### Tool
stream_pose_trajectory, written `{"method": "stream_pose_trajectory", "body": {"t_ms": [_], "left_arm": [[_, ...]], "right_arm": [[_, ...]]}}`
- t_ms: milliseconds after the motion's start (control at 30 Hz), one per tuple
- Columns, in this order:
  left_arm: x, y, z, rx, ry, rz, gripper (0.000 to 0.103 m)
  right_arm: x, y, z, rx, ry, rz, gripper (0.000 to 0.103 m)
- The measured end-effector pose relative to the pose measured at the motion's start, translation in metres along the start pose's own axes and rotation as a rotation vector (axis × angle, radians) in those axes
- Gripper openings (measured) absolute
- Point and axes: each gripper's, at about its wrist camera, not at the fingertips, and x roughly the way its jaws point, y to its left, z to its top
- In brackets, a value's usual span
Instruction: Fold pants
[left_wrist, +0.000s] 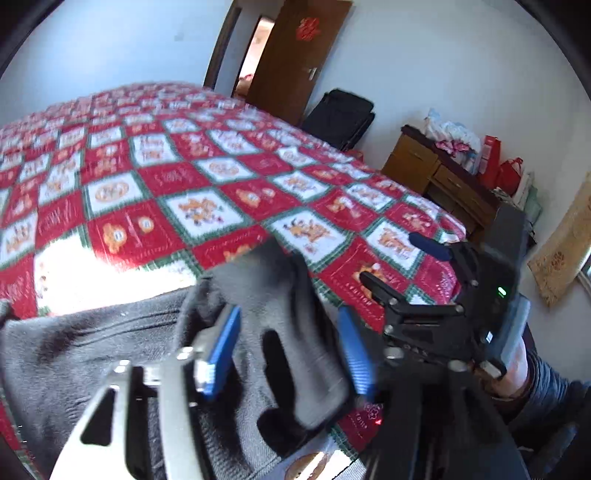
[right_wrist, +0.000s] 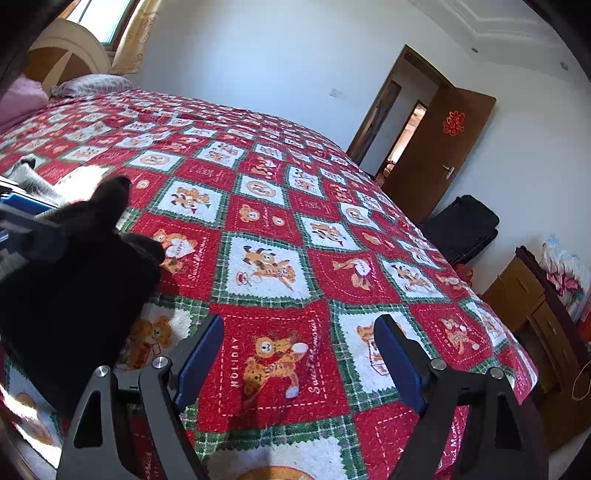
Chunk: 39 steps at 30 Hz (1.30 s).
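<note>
Dark grey pants (left_wrist: 92, 354) lie on the bed with the red, white and green bear-patterned cover (left_wrist: 207, 184). My left gripper (left_wrist: 291, 350) has its blue pads on either side of a raised bunch of the pants cloth (left_wrist: 280, 295) and holds it above the bed. My right gripper (right_wrist: 299, 354) is open and empty over the cover; it also shows in the left wrist view (left_wrist: 391, 266), to the right of the held cloth. The pants appear as a dark mass at the left of the right wrist view (right_wrist: 74, 277).
The bed cover (right_wrist: 295, 221) stretches far ahead. A pillow (right_wrist: 92, 83) and headboard stand at the far end. A brown door (right_wrist: 439, 147), a black bag (right_wrist: 461, 225) and a wooden cabinet (right_wrist: 535, 306) with bags on top stand along the right wall.
</note>
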Motion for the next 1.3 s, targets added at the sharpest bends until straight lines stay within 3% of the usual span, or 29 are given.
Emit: {"method": "stream_pose_trajectory", "body": {"t_ms": [67, 133, 233, 300, 400, 433, 500, 600, 700, 933, 1300], "left_arm": [[-0.020, -0.002, 0.001, 0.029, -0.053, 0.003, 0.067], [-0.039, 0.003, -0.002, 0.059, -0.102, 0.061, 0.073], [-0.053, 0.026, -0.007, 0.083, -0.162, 0.237, 0.083], [-0.055, 0.050, -0.017, 0.089, -0.169, 0.406, 0.089], [-0.054, 0.089, -0.028, -0.002, -0.155, 0.491, 0.090], [-0.052, 0.105, -0.032, -0.055, -0.135, 0.519, 0.090], [-0.045, 0.129, -0.039, -0.128, -0.099, 0.558, 0.090], [-0.039, 0.147, -0.047, -0.210, -0.084, 0.529, 0.100], [-0.032, 0.147, -0.049, -0.214, -0.076, 0.523, 0.103], [-0.031, 0.150, -0.053, -0.220, -0.080, 0.508, 0.103], [-0.077, 0.132, -0.079, -0.196, -0.123, 0.506, 0.103]], "right_arm": [[-0.006, -0.007, 0.004, 0.055, -0.013, 0.027, 0.084], [-0.019, -0.013, 0.010, 0.133, -0.060, 0.111, 0.084], [-0.039, -0.009, 0.024, 0.228, -0.118, 0.293, 0.084], [-0.047, 0.008, 0.033, 0.230, -0.132, 0.384, 0.084], [-0.044, 0.047, 0.037, 0.106, -0.091, 0.388, 0.083], [-0.041, 0.054, 0.035, 0.080, -0.076, 0.377, 0.075], [-0.031, 0.069, 0.028, 0.014, -0.007, 0.344, 0.071], [-0.010, 0.079, 0.012, -0.052, 0.090, 0.302, 0.071], [0.000, 0.075, 0.003, -0.056, 0.126, 0.305, 0.071], [-0.010, 0.080, -0.004, -0.122, 0.078, 0.250, 0.072], [-0.032, 0.070, 0.020, -0.064, -0.003, 0.246, 0.073]]}}
